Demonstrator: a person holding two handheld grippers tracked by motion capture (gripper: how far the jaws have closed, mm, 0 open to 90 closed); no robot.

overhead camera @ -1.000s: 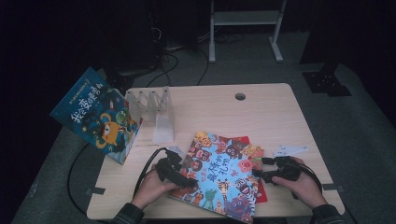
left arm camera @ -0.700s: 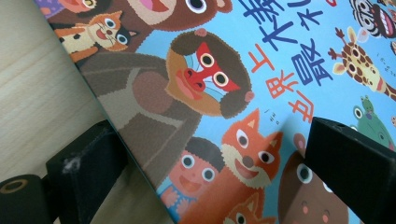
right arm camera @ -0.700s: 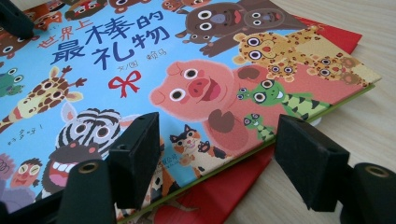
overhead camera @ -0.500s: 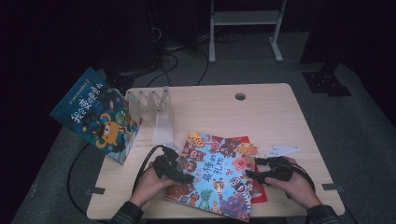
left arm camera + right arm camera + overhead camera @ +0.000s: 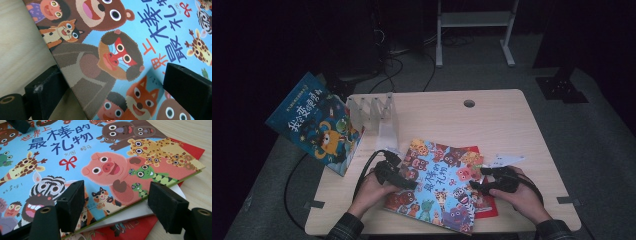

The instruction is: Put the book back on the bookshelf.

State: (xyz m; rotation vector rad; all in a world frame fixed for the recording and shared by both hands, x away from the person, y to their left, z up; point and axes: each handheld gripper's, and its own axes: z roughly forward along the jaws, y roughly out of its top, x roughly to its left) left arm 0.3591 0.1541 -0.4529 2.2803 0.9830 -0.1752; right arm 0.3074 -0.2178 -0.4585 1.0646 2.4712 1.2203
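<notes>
Both grippers, left and right, have slid the animal picture book down-frame, jaws spread astride its edges; it might slip.

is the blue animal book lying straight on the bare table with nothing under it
No, the blue book lies on top of a red book, whose red cover sticks out past its edge in the right gripper view.

Animal picture book cover reads 世界上最棒的礼物 (blue letters, 世界上 in orange).
</notes>
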